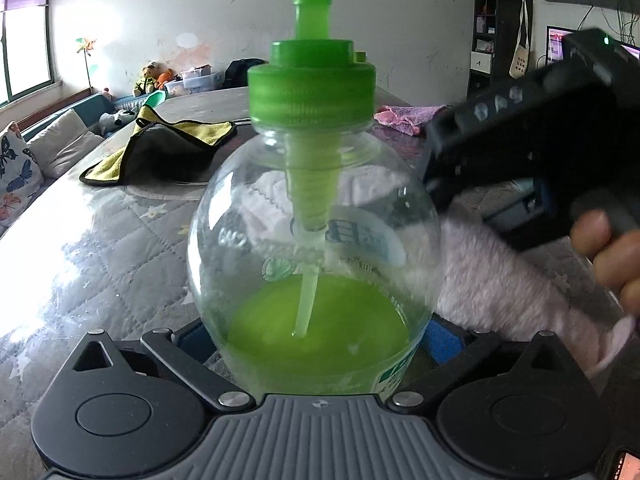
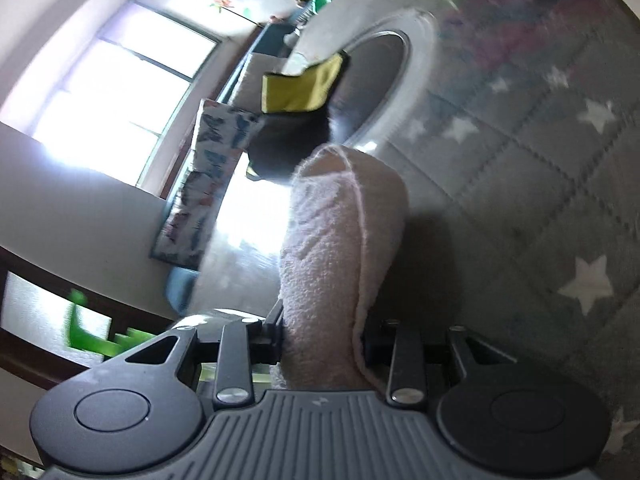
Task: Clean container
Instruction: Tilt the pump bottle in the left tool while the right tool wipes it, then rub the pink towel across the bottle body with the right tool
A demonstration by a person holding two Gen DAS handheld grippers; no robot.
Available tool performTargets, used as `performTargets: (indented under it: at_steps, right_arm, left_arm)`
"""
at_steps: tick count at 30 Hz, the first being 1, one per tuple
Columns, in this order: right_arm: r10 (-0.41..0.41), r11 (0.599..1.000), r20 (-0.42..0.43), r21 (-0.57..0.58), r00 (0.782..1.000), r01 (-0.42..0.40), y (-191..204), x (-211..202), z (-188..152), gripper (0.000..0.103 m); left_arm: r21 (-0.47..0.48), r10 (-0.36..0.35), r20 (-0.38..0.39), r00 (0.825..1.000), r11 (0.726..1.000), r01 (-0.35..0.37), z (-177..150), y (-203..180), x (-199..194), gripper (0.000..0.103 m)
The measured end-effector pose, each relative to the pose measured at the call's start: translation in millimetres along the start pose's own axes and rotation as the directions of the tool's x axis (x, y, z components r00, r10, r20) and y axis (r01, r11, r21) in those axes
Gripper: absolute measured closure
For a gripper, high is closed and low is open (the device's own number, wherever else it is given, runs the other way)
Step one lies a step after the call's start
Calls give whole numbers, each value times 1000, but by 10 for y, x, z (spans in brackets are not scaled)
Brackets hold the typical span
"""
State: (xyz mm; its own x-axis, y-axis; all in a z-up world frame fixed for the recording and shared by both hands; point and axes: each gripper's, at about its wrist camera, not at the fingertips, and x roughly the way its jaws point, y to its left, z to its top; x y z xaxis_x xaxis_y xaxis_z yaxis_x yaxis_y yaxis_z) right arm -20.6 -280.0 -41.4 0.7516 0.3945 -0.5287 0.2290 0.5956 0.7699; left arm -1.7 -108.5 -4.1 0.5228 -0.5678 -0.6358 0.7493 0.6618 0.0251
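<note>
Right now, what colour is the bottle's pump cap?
Bright green, matching the liquid inside; the cap shows best in the left wrist view.

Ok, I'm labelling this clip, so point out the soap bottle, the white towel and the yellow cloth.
soap bottle (image 1: 320, 216): left wrist view, clear round body.
white towel (image 2: 340, 240): right wrist view, middle of the rolled part.
yellow cloth (image 1: 200, 130): left wrist view, yellow upper fold.

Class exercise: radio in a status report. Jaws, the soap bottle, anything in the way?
Left gripper jaws wide around soap bottle. Right gripper clamped on pale towel beside the bottle. Yellow cloth lies clear behind.
</note>
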Motion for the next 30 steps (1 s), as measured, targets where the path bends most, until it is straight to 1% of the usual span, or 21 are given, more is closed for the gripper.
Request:
performTargets:
  at_steps: [5,7,12,16,20,23,25,30]
  right_arm:
    - [-26,999,7,-28,1000,27,-2,-23,-43,69]
    - [-22,1000,9,-19,1000,22,27,-68,-54,69]
    - [53,998,40,-26,998,-52,205,-234,-4,69]
    - [133,991,51,-33,990,-132,350,-317,86,69]
    - [151,988,34,-40,988,-150,394,-228,130,69]
    - [144,990,22,0,989,-144,288,-133,153,69]
    - [124,992,4,32,992,-124,195,-77,132,69]
    - [38,999,-19,23,999,-38,76,57,49,69]
  left_arm:
    - [1,1,1,1000,1000,-1,-1,-9,-16,0]
    - [1,2,1,1000,1000,-2,-1,-10,-20,0]
    - [1,2,1,1000,1000,-2,-1,-10,-21,0]
    - [1,1,1,1000,1000,-1,-2,-15,-23,0]
    - [0,1,1,1000,1000,-1,-2,-20,-29,0]
    - [1,1,1,1000,1000,-1,-3,-25,-31,0]
    - [2,2,1,1000,1000,-2,-3,-29,-33,0]
    - [2,2,1,1000,1000,-2,-3,-40,-32,0]
